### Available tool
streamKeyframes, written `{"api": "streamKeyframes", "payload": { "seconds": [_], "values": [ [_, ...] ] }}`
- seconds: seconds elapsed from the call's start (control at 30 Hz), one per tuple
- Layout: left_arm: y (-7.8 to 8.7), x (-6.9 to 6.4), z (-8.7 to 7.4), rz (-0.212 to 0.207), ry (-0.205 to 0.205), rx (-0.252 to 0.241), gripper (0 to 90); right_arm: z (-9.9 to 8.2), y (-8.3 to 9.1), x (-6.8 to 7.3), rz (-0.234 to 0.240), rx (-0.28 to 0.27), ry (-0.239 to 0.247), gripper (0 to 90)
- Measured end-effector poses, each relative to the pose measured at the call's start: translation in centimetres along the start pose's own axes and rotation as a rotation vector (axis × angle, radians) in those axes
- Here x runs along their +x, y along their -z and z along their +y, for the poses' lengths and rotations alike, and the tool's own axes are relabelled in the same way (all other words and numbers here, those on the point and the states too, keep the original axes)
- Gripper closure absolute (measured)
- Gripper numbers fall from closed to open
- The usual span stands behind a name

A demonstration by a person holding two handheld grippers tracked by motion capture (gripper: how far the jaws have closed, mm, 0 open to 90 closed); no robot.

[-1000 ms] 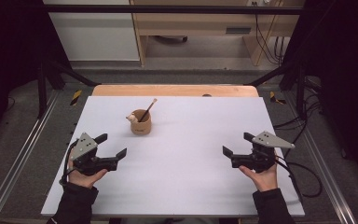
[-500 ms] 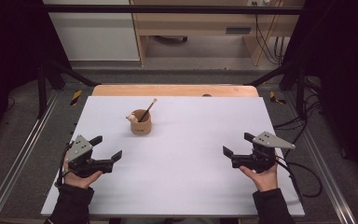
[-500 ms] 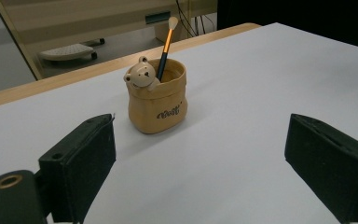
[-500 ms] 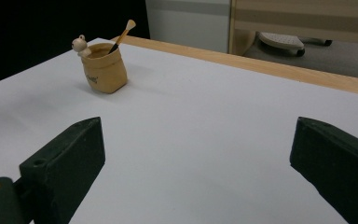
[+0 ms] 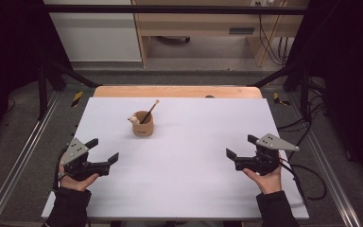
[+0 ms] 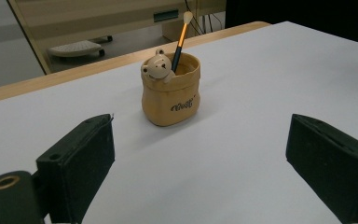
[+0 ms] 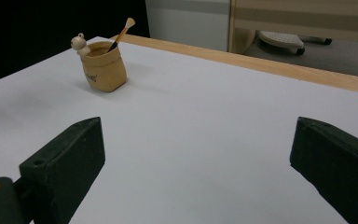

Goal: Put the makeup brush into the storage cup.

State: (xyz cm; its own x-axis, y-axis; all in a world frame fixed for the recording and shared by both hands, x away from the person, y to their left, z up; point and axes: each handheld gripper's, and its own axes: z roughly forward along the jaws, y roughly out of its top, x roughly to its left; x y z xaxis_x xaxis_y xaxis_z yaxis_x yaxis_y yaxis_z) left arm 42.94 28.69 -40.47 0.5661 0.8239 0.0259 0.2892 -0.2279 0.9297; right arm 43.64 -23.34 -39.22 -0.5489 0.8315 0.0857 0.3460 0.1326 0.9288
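Two hand-held grippers sit low over the white table (image 5: 184, 189), one at each side, and both are spread wide with nothing between the jaws. The left hand-held gripper (image 5: 103, 150) is held near the table's left edge, its jaws pointing right and slightly forward, toward the middle of the table; a grey three-cornered plate tops it. In the left gripper view its two black jaws stand far apart at the bottom corners, touching nothing, and the table surface shows bare between them. The left hand (image 5: 75, 177) grips it from below and behind, with the dark sleeve coming in from the bottom edge.

The right hand-held gripper (image 5: 240, 147) is held near the table's right edge, its jaws pointing left, equally wide open and empty, as the right gripper view confirms. The right hand (image 5: 264, 178) wraps it from the near side, and its cable trails off past the table's right edge.

The tan pen holder (image 5: 142, 124) with a small bear figure (image 6: 157, 69) on its rim stands upright on the table, left of centre and toward the far side, well apart from both grippers and nearer the left one. A brush (image 6: 181, 35) with an orange-and-black handle leans in it, pale tip upward.
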Motion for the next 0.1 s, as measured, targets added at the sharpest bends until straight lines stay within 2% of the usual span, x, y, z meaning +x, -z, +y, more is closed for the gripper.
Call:
{"api": "streamKeyframes", "payload": {
  "seconds": [0.1],
  "values": [
    [0.06, 0.07, -0.06, 0.002, 0.001, 0.000, 7.3, 0.01, 0.00, -0.02, -0.001, -0.001, -0.001, 3.6]
  ]
}}
